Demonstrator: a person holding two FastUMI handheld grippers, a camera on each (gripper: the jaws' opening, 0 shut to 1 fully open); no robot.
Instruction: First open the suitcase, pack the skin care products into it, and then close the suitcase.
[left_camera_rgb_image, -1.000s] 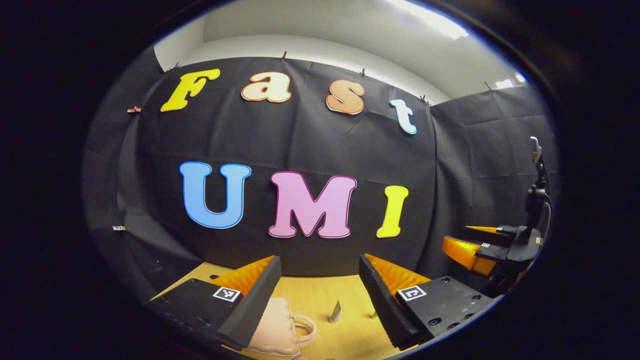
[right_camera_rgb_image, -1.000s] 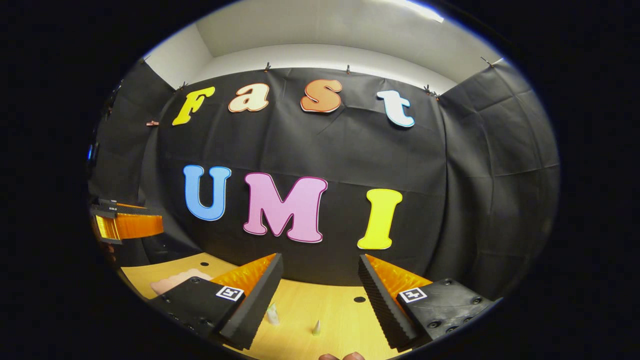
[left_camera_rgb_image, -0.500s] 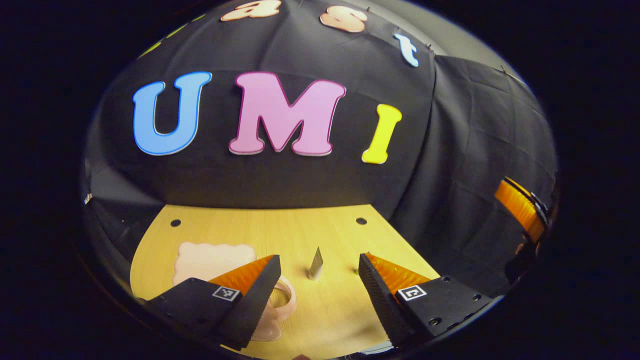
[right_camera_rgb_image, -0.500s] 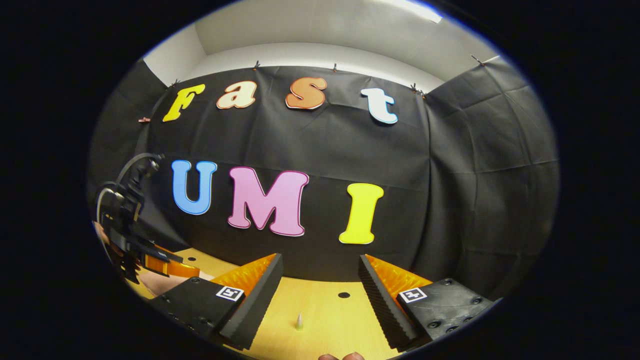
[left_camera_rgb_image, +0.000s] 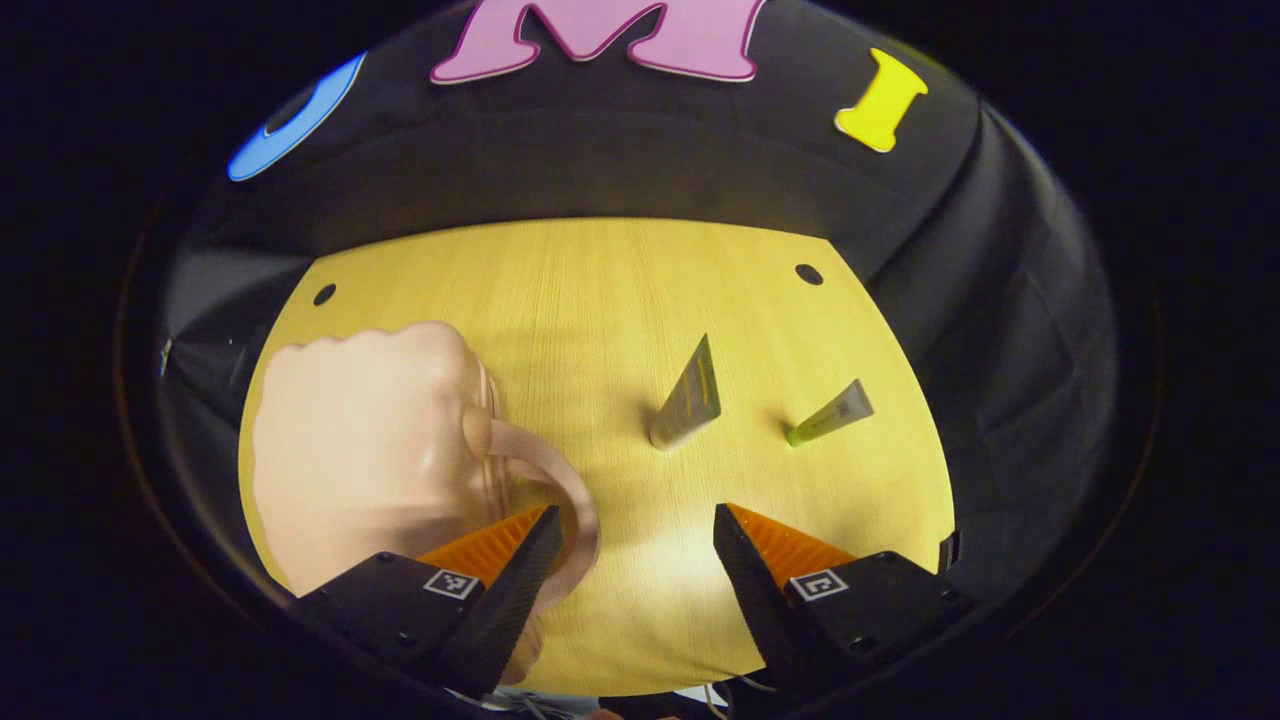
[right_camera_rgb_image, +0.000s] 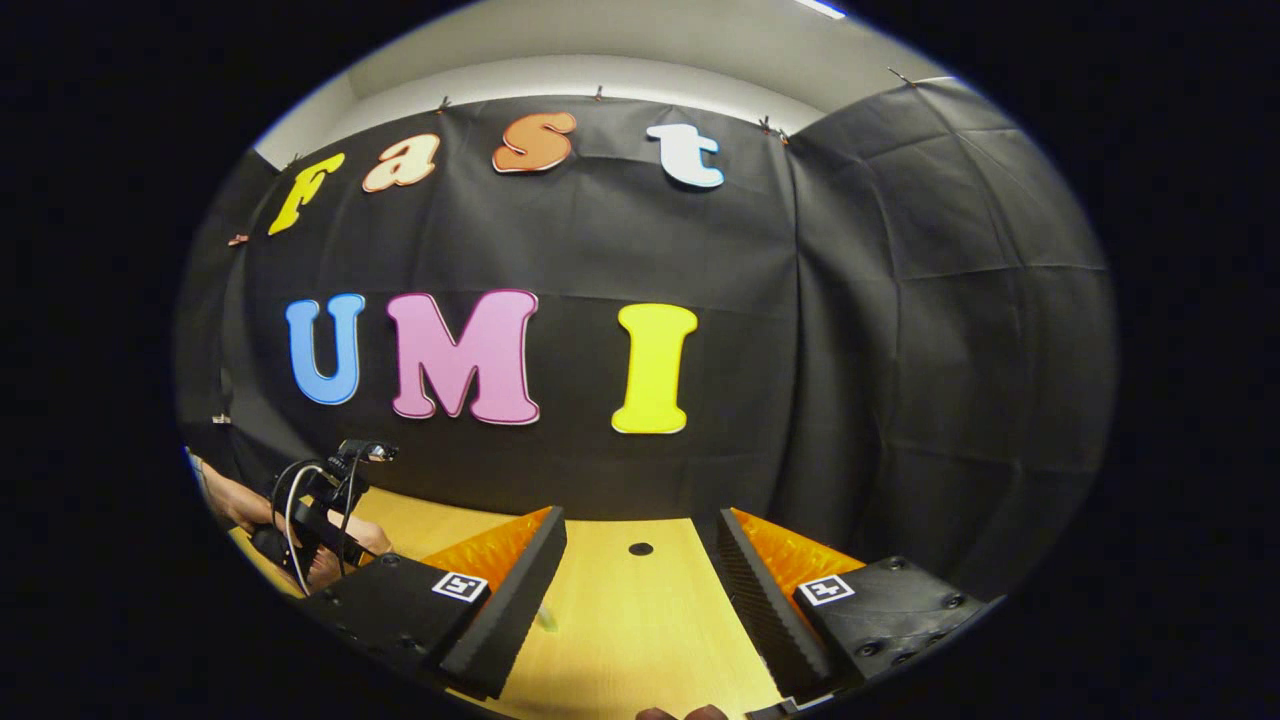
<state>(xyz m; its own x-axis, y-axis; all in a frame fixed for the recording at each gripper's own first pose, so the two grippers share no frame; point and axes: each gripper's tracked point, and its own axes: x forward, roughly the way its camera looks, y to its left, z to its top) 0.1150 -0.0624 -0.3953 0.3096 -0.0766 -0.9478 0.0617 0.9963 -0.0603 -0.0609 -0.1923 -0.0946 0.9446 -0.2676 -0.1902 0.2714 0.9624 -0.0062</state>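
Looking down over the table (left_camera_rgb_image: 620, 280), left gripper (left_camera_rgb_image: 632, 520) hovers with jaws apart, holding nothing. Pink suitcase (left_camera_rgb_image: 370, 440) lies shut at 9 o'clock, its handle (left_camera_rgb_image: 560, 490) curving toward the left finger. Two tubes (left_camera_rgb_image: 690, 400) (left_camera_rgb_image: 830, 412) lie near 1 o'clock, apart from it. Right gripper (right_camera_rgb_image: 640, 548) likewise open, empty. Suggest catching the lid edge squarely, lifting slowly so the case does not slide.

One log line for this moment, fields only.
left gripper: open, above suitcase handle | right gripper: open, idle | suitcase: closed | tubes: on table
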